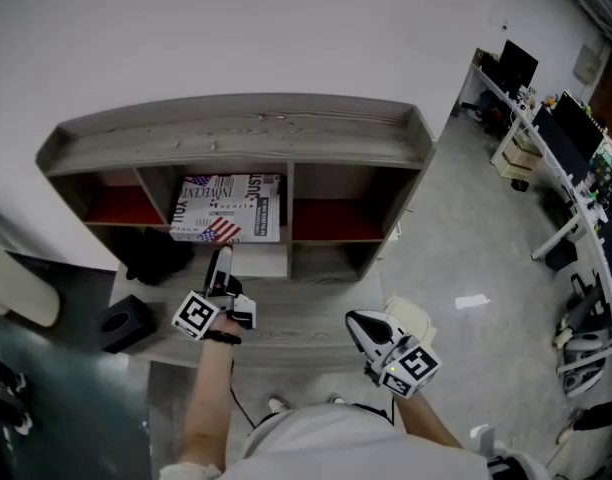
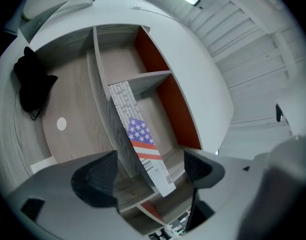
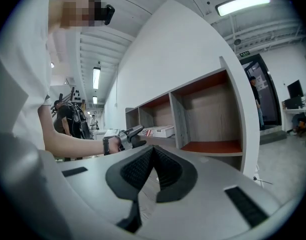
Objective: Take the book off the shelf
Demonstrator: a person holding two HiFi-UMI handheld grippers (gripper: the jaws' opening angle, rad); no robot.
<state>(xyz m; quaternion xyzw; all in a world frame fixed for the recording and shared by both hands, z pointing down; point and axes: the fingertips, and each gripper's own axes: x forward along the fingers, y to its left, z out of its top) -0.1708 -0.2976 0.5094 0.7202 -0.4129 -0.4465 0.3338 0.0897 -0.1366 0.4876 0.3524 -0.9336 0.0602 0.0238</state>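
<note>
Inside the middle bay: the book (image 1: 229, 208) lies flat, its white cover with black lettering and a stars-and-stripes patch facing up, its near edge at the front of the bay.
Shelf: a grey wood-grain shelf (image 1: 236, 128) stands against a white wall, three bays across, with red panels in the two outer bays.
Counter: a matching grey counter (image 1: 296, 318) runs under and in front of the bays.
Left gripper: the left gripper (image 1: 222, 260) points into the middle bay from the counter side, its tips right at the book's near edge; whether they touch it cannot be told.
Left jaws: they are spread wide. In the left gripper view the book's flag-marked edge runs down into the gap between the two pads, and neither pad presses on it, so nothing is gripped.
Right gripper: the right gripper (image 1: 361, 323) hangs lower and to the right, near the counter's front edge, well apart from the book.
Right jaws: they are pressed together tip to tip, with nothing between them.
Left bay: a black bundle (image 1: 158, 256), cloth or a bag, sits at its mouth.
Counter's left end: a small black box (image 1: 126, 323) rests there.
Far right: white desks (image 1: 561, 158) with dark monitors stand on a pale floor.
</note>
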